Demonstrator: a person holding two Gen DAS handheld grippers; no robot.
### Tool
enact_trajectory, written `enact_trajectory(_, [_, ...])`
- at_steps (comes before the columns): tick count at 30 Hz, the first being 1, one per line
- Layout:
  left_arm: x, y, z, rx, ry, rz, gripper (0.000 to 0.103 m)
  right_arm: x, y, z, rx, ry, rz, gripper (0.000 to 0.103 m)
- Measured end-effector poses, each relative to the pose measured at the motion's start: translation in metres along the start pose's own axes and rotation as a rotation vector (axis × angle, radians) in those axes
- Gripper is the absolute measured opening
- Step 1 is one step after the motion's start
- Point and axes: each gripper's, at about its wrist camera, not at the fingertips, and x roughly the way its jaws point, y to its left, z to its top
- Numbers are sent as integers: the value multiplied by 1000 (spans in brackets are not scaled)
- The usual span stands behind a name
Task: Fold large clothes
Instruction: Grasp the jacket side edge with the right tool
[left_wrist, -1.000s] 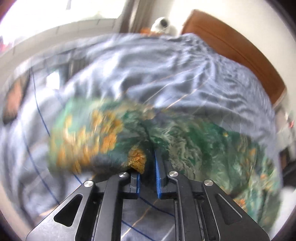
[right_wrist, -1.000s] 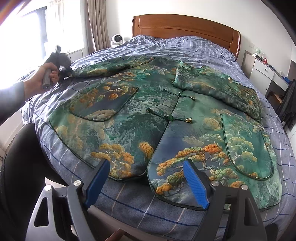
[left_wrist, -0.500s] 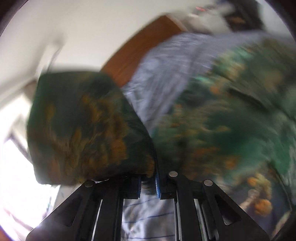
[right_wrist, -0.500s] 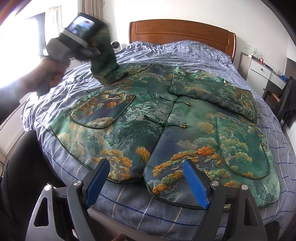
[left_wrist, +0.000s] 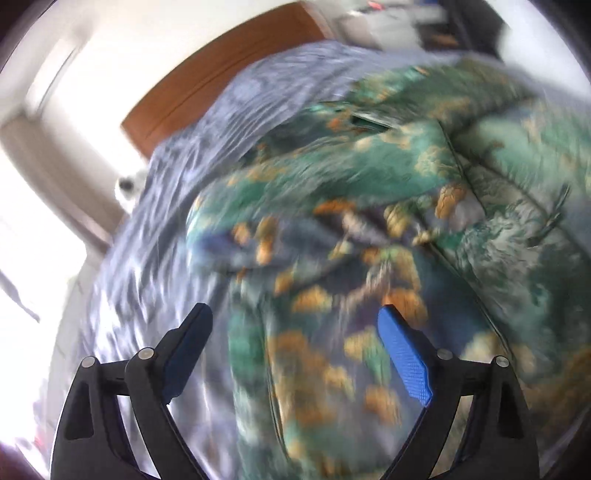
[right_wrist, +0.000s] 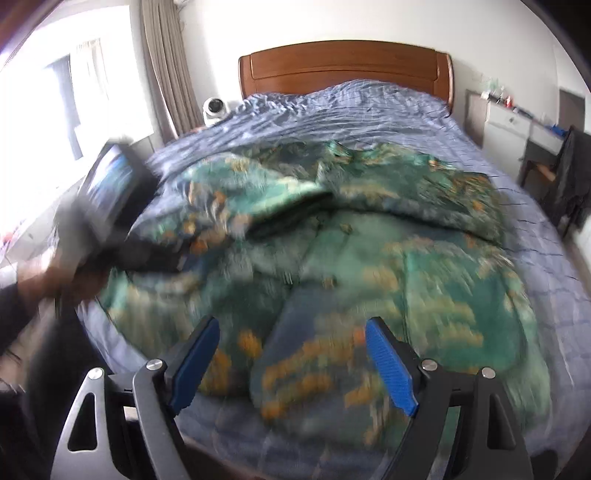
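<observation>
A bed (right_wrist: 369, 110) covered with a blue-grey checked sheet fills both views, its wooden headboard (right_wrist: 345, 66) far beyond both sets of jaws. Spread across the sheet lies the jacket (right_wrist: 424, 258), a large green garment printed with orange and gold trees; it reaches from just ahead of the right gripper's fingertips to well past them, and its hem lies directly under and between those tips. One sleeve (right_wrist: 258, 199) is folded in across the body of the jacket, ahead of and to the left of the right jaws; in the left wrist view the same sleeve (left_wrist: 332, 166) lies ahead of the left jaws, not between them, though blur hides its exact edge. Beyond the jacket's far right edge stands a white bedside cabinet (right_wrist: 509, 118). A small white round device (right_wrist: 214, 107) sits by the curtain (right_wrist: 166, 66), far off to the left of the right jaws.

The left gripper (left_wrist: 295, 317) has just been opening: its jaws now stand wide apart with nothing between the pads, over jacket fabric and sheet. A blurred hand (right_wrist: 55, 273) carries it at the left of the right wrist view. The right gripper (right_wrist: 291, 328) also stands wide open and empty, poised above the jacket's hem
</observation>
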Motion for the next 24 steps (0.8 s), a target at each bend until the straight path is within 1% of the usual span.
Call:
enact_trajectory(1, [-4, 5, -6, -53, 5, -6, 93, 7, -4, 14, 40, 7, 48, 83])
enact_trajectory(2, [-7, 11, -16, -126, 13, -16, 93, 17, -9, 27, 87, 18, 104, 83])
enact_trajectory(3, [-8, 14, -21, -171, 18, -20, 93, 32, -16, 41, 149, 38, 176, 83])
enact_trajectory(6, [-8, 19, -39, -278, 20, -23, 93, 86, -39, 71, 333, 117, 316, 83])
enact_trajectory(7, [-11, 20, -45, -303, 22, -25, 93, 101, -42, 76, 373, 137, 333, 83])
enact_trajectory(9, [-15, 22, -58, -353, 16, -36, 93, 140, -55, 87, 462, 189, 317, 83])
enact_trajectory(10, [-16, 27, -64, -366, 13, -38, 93, 153, -58, 89, 496, 203, 324, 83])
enact_trajectory(12, [-16, 30, -71, -382, 1, -33, 93, 176, -65, 92, 588, 195, 370, 83])
enact_trajectory(13, [-16, 32, -74, -383, -7, -29, 93, 183, -67, 93, 605, 191, 382, 83])
enact_trajectory(14, [-14, 35, -74, -383, -11, -25, 93, 189, -67, 94, 614, 191, 373, 83])
enact_trajectory(15, [-12, 38, -76, -384, -14, -21, 93, 196, -68, 94, 630, 195, 347, 83])
enact_trajectory(16, [-12, 40, -80, -386, -16, -19, 93, 200, -68, 96, 637, 198, 346, 82])
enact_trajectory(17, [-10, 41, -82, -390, -13, -21, 93, 201, -66, 98, 631, 196, 345, 59])
enact_trajectory(18, [-10, 42, -83, -393, -13, -23, 93, 200, -59, 101, 602, 203, 322, 17])
enact_trajectory(19, [-8, 43, -83, -396, -15, -23, 93, 198, -54, 104, 578, 211, 297, 12])
enact_trajectory(20, [-7, 44, -83, -398, -19, -21, 93, 193, -48, 109, 552, 203, 290, 12])
enact_trajectory(22, [-6, 45, -82, -406, -27, -20, 93, 179, -37, 129, 462, 159, 271, 12])
enact_trajectory(24, [-7, 45, -83, -411, -31, -22, 93, 165, -29, 166, 336, 82, 213, 11])
